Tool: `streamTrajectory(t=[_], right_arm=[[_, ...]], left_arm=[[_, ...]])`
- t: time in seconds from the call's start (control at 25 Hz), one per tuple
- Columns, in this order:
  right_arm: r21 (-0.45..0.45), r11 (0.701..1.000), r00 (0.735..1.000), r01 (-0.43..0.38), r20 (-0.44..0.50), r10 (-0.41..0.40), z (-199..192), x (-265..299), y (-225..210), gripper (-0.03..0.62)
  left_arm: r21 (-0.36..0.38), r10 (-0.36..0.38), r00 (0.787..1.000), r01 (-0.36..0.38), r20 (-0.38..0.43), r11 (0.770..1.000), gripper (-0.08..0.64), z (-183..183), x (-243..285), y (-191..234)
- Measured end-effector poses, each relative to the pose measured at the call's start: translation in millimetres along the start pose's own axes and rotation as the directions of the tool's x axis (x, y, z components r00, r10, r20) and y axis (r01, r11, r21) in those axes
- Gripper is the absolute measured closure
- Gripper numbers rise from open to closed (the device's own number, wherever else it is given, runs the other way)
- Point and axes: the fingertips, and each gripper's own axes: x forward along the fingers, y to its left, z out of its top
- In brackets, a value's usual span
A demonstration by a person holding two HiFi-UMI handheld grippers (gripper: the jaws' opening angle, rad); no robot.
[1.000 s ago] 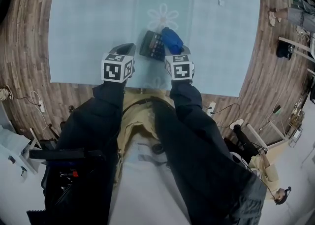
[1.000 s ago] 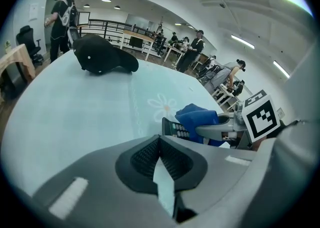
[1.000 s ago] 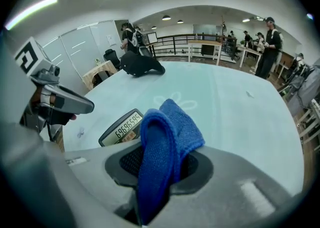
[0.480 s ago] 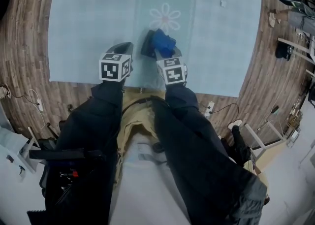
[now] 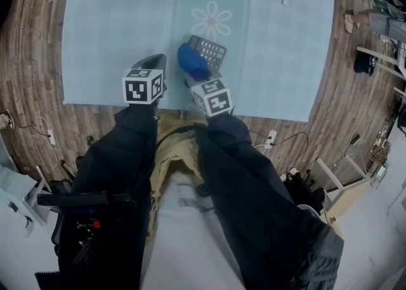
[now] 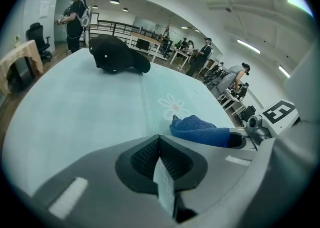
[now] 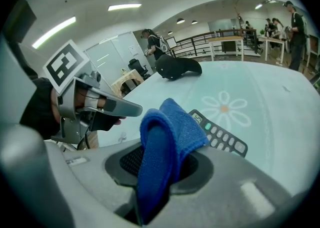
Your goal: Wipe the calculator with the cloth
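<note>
The counter (image 5: pixel 101 35) is covered with a pale blue-green cloth that has a white daisy print (image 5: pixel 212 21) near its middle. A dark rectangular calculator with rows of pale keys (image 5: pixel 209 51) lies flat on it, just on the person's side of the daisy and set at a slant. In the right gripper view its small display and one green key sit at the end nearest the jaws.

The right gripper (image 5: pixel 194 79) has its jaws closed on a thick blue terry cloth (image 7: pixel 160 147). The cloth is folded into a loop that stands up out of the jaws and bulges forward. From above, the blue bundle sits at the calculator's left edge and covers that corner. I cannot tell whether it is pressing on the casing.

The left gripper (image 6: pixel 159 139) is just beside the right one, to its left. Its jaws are drawn together with nothing between them, and its tip points out over bare counter. It is not touching the calculator.

A black, lumpy fabric object (image 6: pixel 117 55) rests at the far edge of the counter, well apart from both grippers. Several people stand among desks in the background.
</note>
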Motion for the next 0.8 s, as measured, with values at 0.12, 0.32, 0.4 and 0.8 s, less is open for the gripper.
streamTrajectory(t=[0.12, 0.32, 0.4, 0.8], right_arm=[[0.013, 1.0, 0.999, -0.022, 0.026, 0.022, 5, -6, 7, 0.482], [0.04, 0.999, 0.996, -0.008, 0.094, 0.004, 17, -33, 0, 0.48], [0.056, 0.998, 0.993, 0.026, 0.117, -0.033, 22, -47, -15, 0.48], [0.004, 0.945, 0.943, 0.326, 0.071, -0.326, 19, -81, -123, 0.48]], left_arm=[[-0.003, 0.001, 1.0, -0.001, 0.001, 1.0, 0.563, -2, 0, 1], [-0.004, -0.004, 1.0, 0.004, 0.008, 1.0, 0.561, -5, -4, 2], [-0.003, -0.005, 1.0, 0.006, 0.01, 1.0, 0.562, -5, -5, 2], [-0.004, -0.006, 1.0, 0.006, 0.004, 1.0, 0.562, -14, -5, 3]])
